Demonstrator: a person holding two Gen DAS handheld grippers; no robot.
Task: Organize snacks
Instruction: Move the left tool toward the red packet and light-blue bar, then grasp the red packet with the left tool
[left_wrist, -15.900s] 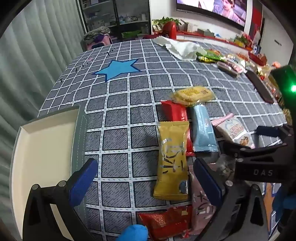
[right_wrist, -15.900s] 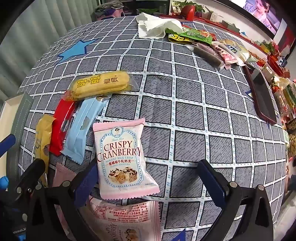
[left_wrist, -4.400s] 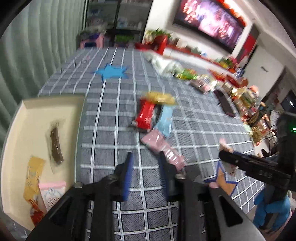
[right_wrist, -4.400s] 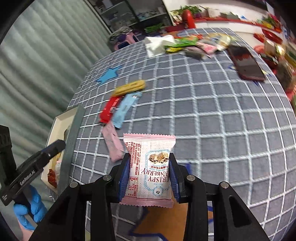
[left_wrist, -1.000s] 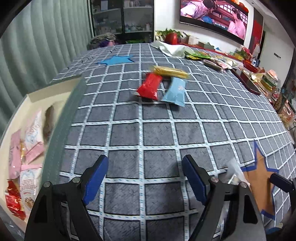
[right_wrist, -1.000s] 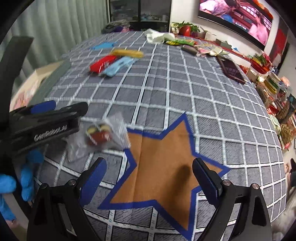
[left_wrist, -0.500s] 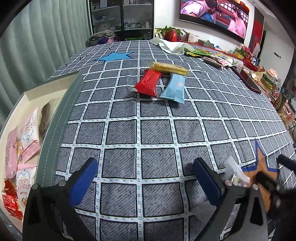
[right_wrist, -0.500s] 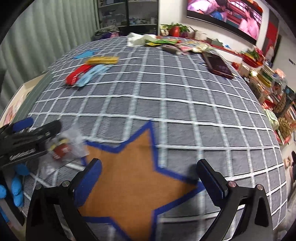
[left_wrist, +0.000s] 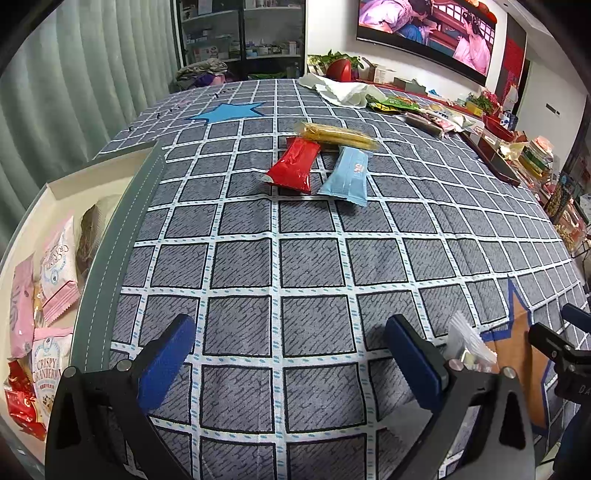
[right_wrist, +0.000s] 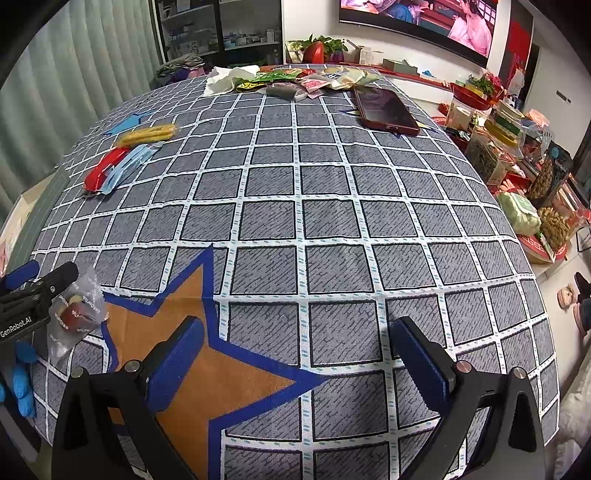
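Note:
My left gripper (left_wrist: 288, 354) is open and empty, low over the checked tablecloth. A clear packet with a red snack (right_wrist: 75, 312) lies just right of its right finger, also in the left wrist view (left_wrist: 469, 345). A red packet (left_wrist: 293, 165), a light blue packet (left_wrist: 347, 174) and a yellow packet (left_wrist: 336, 134) lie together farther out. The cream tray (left_wrist: 92, 177) at the left holds pink, cranberry and red packets (left_wrist: 55, 258). My right gripper (right_wrist: 295, 358) is open and empty over the orange star (right_wrist: 207, 365).
A dark red phone (right_wrist: 386, 110) lies at the far right of the table. More snack packets and a white cloth (right_wrist: 229, 79) sit at the far edge. Jars and bags (right_wrist: 517, 177) crowd a low shelf beyond the table's right edge.
Both grippers have stayed open. The right wrist view has swung right, so the clear packet and the left gripper sit farther left in it. The left gripper has barely moved.

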